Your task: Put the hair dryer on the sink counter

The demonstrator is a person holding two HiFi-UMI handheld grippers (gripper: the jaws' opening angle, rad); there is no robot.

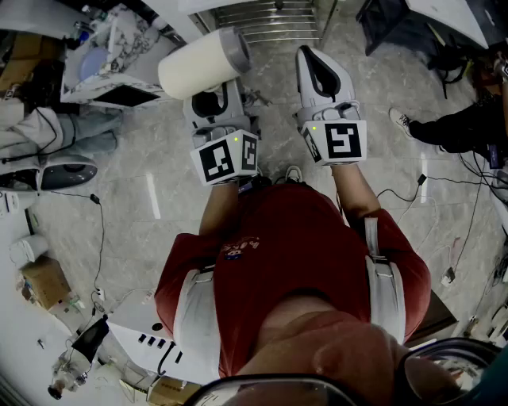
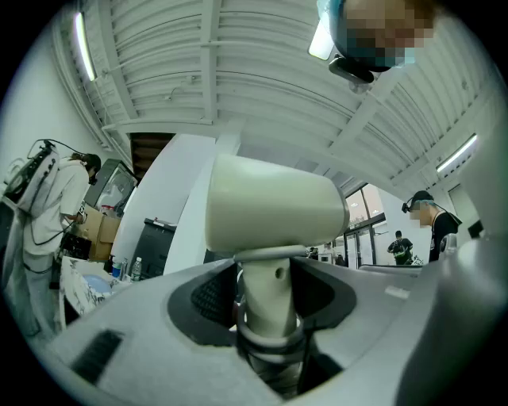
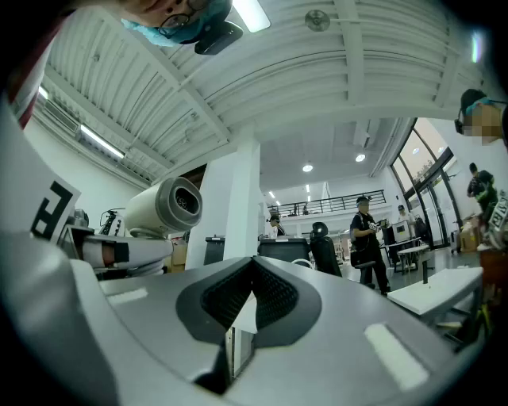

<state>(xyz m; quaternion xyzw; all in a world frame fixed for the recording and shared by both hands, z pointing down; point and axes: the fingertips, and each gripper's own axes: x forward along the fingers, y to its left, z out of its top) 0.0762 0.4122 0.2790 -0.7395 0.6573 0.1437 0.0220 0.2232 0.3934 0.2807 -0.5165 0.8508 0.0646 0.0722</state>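
Note:
A cream-white hair dryer (image 1: 205, 62) with a grey nozzle end stands upright in my left gripper (image 1: 213, 103), which is held out in front of me above the floor. In the left gripper view the barrel (image 2: 274, 202) lies across the top and the handle (image 2: 266, 305) runs down between the jaws, which are shut on it. My right gripper (image 1: 321, 75) is beside it to the right, shut with nothing in it; its pads (image 3: 270, 297) meet at the tip. From the right gripper view the hair dryer (image 3: 163, 208) shows at the left. No sink counter is in view.
I stand on a grey tiled floor (image 1: 143, 198). A cluttered table (image 1: 111, 55) is at the far left, a metal grate (image 1: 270, 20) lies ahead, and black cables (image 1: 99, 238) trail across the floor. A person's leg and shoe (image 1: 432, 127) are at the right.

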